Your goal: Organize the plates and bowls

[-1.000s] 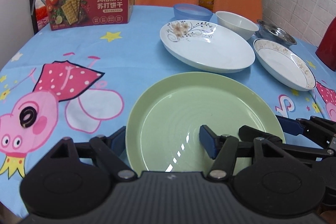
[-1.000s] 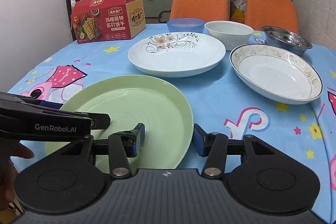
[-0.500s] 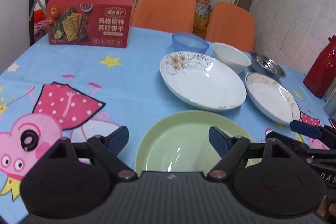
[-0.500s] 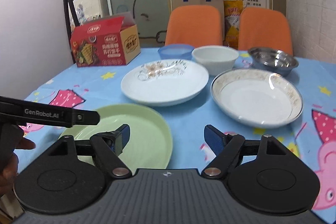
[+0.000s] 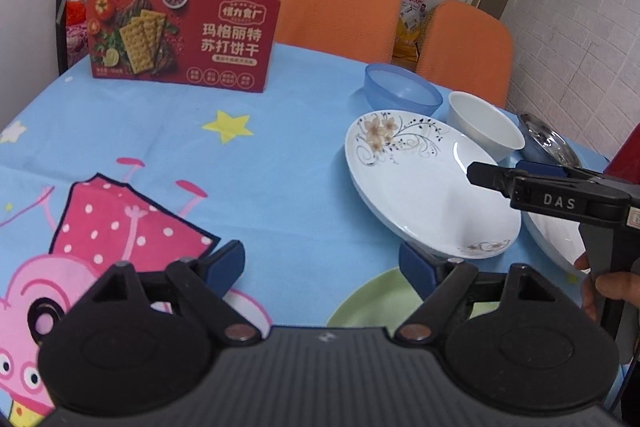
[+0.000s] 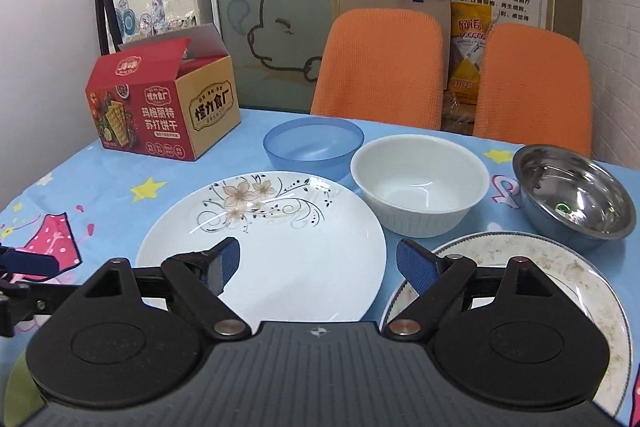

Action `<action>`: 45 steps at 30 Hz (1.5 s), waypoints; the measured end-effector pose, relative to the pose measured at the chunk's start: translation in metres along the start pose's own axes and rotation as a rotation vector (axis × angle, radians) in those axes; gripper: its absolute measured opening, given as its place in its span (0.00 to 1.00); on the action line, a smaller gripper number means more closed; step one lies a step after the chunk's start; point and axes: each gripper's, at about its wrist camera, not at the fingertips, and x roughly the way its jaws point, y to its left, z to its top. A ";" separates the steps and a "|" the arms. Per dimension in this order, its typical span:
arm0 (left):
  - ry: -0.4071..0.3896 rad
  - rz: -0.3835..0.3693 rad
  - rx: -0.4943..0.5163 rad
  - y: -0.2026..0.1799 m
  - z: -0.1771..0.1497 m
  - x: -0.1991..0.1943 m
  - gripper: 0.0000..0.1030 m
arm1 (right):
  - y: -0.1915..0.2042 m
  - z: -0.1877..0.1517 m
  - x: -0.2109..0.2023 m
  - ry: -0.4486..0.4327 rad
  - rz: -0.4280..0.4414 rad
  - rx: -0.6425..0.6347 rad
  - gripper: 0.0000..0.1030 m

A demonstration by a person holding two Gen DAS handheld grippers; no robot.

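Observation:
A white flowered plate (image 6: 280, 227) lies mid-table; it also shows in the left wrist view (image 5: 424, 187). My right gripper (image 6: 318, 265) is open and empty, hovering over its near edge. A gold-rimmed white plate (image 6: 560, 267) lies to its right. Behind stand a blue bowl (image 6: 314, 147), a white bowl (image 6: 420, 187) and a steel bowl (image 6: 576, 195). My left gripper (image 5: 322, 263) is open and empty above the tablecloth, left of the green plate (image 5: 372, 299), which is mostly hidden behind it.
A red cracker box (image 5: 184, 27) stands at the back left of the table. Two orange chairs (image 6: 380, 67) stand behind the table. The right gripper's body (image 5: 560, 191) reaches over the flowered plate in the left wrist view.
Both grippers pulled back off the green plate and opened wider. The right gripper moved forward over the flowered plate. The left gripper rose and swung left.

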 end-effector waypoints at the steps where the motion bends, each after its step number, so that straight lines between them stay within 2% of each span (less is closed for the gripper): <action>1: 0.002 -0.001 -0.005 0.003 0.001 0.002 0.79 | -0.001 0.001 0.008 0.023 0.005 0.002 1.00; 5: 0.006 -0.012 -0.029 0.014 0.006 0.009 0.79 | 0.002 0.002 0.025 0.073 -0.003 0.008 1.00; 8: 0.005 -0.015 -0.033 0.019 0.010 0.011 0.79 | 0.010 0.004 0.028 0.074 -0.017 0.015 1.00; 11: -0.001 -0.013 -0.038 0.021 0.012 0.010 0.79 | 0.020 0.007 0.033 0.074 0.032 -0.006 1.00; 14: -0.011 -0.003 -0.046 0.022 0.017 0.012 0.79 | 0.025 0.006 0.028 0.042 0.022 -0.018 1.00; 18: -0.008 -0.022 -0.047 0.016 0.035 0.032 0.79 | 0.023 -0.003 0.017 0.046 0.021 -0.008 1.00; 25: 0.042 -0.007 -0.015 0.002 0.055 0.080 0.79 | 0.022 -0.009 0.029 0.074 0.050 0.018 1.00; 38: 0.025 0.063 0.134 -0.019 0.051 0.091 0.79 | 0.021 -0.013 0.036 0.074 0.069 -0.056 1.00; 43: 0.029 0.019 0.108 -0.019 0.053 0.089 0.79 | 0.024 -0.013 0.033 0.099 0.085 -0.050 1.00; 45: 0.031 0.023 0.120 -0.022 0.051 0.090 0.77 | 0.023 -0.014 0.031 0.097 0.093 -0.044 1.00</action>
